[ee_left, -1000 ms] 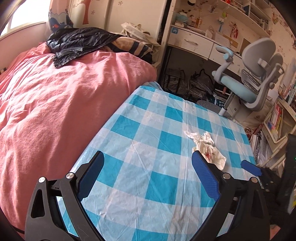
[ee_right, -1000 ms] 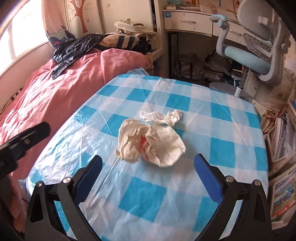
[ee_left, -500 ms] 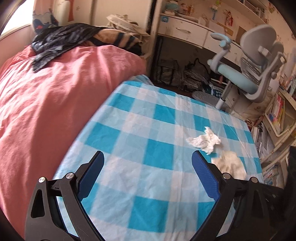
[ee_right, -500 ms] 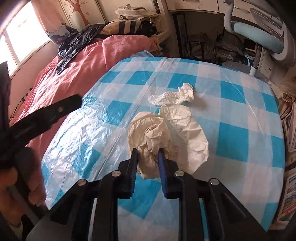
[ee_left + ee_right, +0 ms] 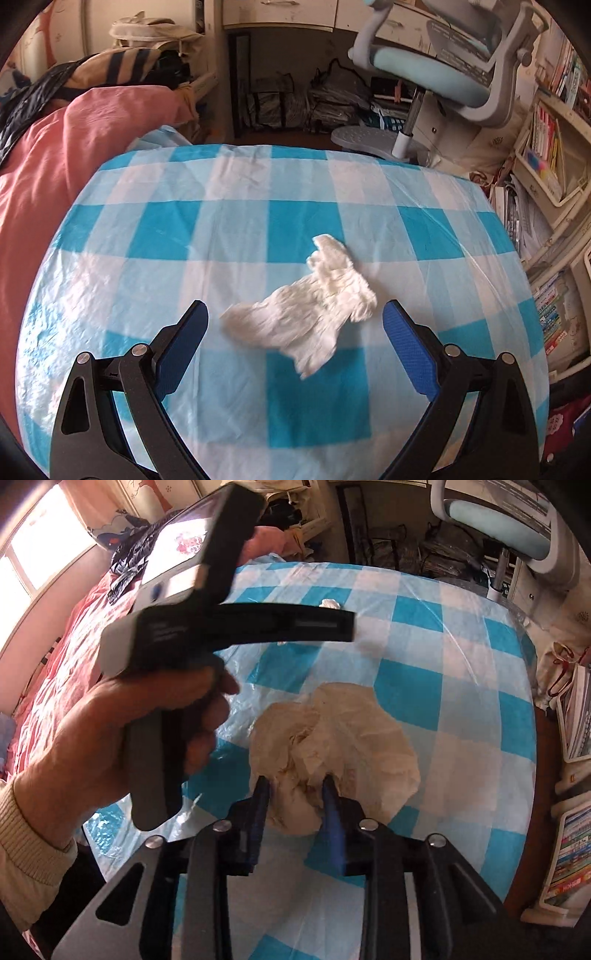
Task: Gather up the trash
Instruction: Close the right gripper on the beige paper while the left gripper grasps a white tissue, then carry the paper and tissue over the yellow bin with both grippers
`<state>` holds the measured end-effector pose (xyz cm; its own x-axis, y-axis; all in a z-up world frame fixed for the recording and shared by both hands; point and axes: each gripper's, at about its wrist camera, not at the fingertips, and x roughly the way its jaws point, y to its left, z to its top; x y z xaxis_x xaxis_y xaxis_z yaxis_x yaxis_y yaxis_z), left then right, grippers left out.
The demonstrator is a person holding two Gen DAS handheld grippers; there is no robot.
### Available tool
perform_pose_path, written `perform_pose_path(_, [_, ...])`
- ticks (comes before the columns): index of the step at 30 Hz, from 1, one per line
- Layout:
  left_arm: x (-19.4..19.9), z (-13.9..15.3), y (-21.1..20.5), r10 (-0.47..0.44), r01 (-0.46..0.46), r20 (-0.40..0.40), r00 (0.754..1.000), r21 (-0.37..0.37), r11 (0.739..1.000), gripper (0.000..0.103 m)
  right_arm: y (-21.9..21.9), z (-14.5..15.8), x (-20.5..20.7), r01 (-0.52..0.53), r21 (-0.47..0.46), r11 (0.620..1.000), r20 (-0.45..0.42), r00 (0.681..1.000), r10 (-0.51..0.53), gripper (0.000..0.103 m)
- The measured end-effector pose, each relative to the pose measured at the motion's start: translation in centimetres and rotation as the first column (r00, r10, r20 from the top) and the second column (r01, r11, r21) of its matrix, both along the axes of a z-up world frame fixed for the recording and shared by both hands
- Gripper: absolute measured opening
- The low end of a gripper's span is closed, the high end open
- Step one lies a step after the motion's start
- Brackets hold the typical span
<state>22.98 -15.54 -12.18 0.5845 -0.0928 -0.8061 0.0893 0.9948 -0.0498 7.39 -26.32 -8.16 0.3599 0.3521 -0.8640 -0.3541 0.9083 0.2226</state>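
On the blue-and-white checked tablecloth point(image 5: 236, 229) lies a white crumpled tissue point(image 5: 317, 306). My left gripper point(image 5: 293, 310) hangs open just above it, a blue pad on either side and neither touching. The right wrist view shows a bigger cream wad of crumpled paper point(image 5: 332, 734). My right gripper point(image 5: 295, 781) has this wad between its pads point(image 5: 263, 794); the jaws are opening but still pinch the paper's near edge. A hand point(image 5: 110, 731) holds the left tool's body point(image 5: 207, 627) across that view, hiding most of the white tissue point(image 5: 330, 603).
A pink bedcover point(image 5: 44, 177) borders the table on the left, with a black plastic bag point(image 5: 133, 550) on it. Behind the table are a grey-blue office chair point(image 5: 443, 74) and bags under a desk point(image 5: 332, 99). Bookshelves point(image 5: 546, 147) stand at the right.
My left gripper swung right and down over the table until it straddled the white tissue. My right gripper closed on the cream paper wad, then widened slightly. The left hand came into the right view.
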Motion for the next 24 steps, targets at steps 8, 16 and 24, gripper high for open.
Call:
perform_pose_path(8, [1.2,-0.6,0.1,-0.002,0.001,0.025,1.000,0.051,0.999,0.062,-0.8,-0.7,1.7,0.075,-0.073,0.995,0.070,0.995,-0.070,0.081])
perform_pose_path(16, [-1.5,0.3,1.4,-0.114,0.115,-0.015,0.993,0.033,0.993,0.010,0.0,-1.6,1.9,0.051,-0.077,0.996,0.087,0.995,-0.044,0.038])
perform_pose_path(24, [-9.1,3.1,6.0,-0.091,0.090,0.026,0.996,0.042,0.995,0.010,0.7,-0.5,-1.3,0.021,-0.024,0.999,0.058,0.998,-0.019,0.030])
